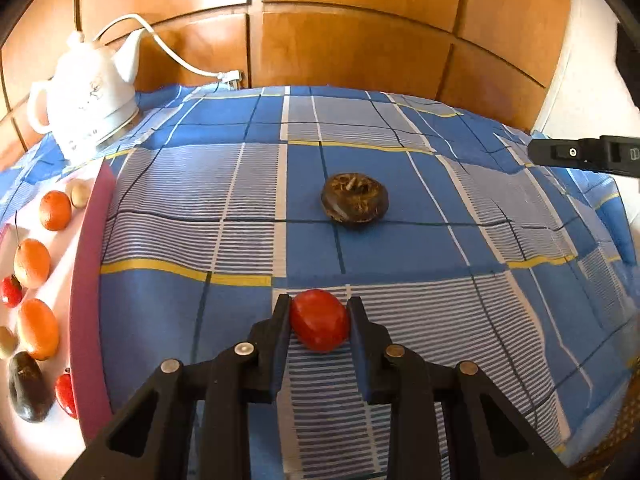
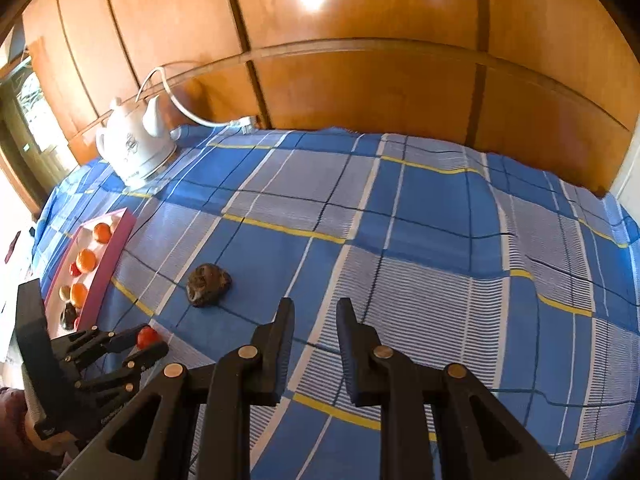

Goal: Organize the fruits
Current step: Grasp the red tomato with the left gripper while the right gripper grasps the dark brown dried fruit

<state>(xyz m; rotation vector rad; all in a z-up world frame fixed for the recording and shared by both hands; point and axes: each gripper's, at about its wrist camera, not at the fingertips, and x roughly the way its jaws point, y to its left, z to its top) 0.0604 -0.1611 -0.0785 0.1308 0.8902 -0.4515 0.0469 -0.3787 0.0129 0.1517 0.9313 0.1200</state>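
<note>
While our left gripper [image 1: 319, 306] points down at the blue plaid cloth [image 1: 400, 184], its jaws are clamped on a small red fruit [image 1: 320, 320], one black finger pressed to each side of it; the fruit sits low over a striped patch of the cloth, and we cannot tell whether it touches the fabric. Beyond it, well apart and near the middle of the cloth, lies a dark brown, rough fruit [image 1: 355, 198] with a dried, fibrous top. At the left edge of the left wrist view we see a pink-rimmed tray [image 1: 90, 280] with a white floor, holding several orange fruits [image 1: 38, 328], a few small red ones [image 1: 12, 291], a pale round one [image 1: 79, 194] and a dark elongated one [image 1: 28, 388]. Behind the tray stands a white electric kettle [image 1: 90, 92], its cord running to the wooden panelled wall [image 1: 360, 40]. Our right gripper [image 2: 315, 308] hangs over bare cloth to the right of the brown fruit, its jaws drawn close together with nothing between them. From the right wrist view we also see the left gripper at lower left, with the red fruit gripped at its tips just beside the near end of the tray.
</note>
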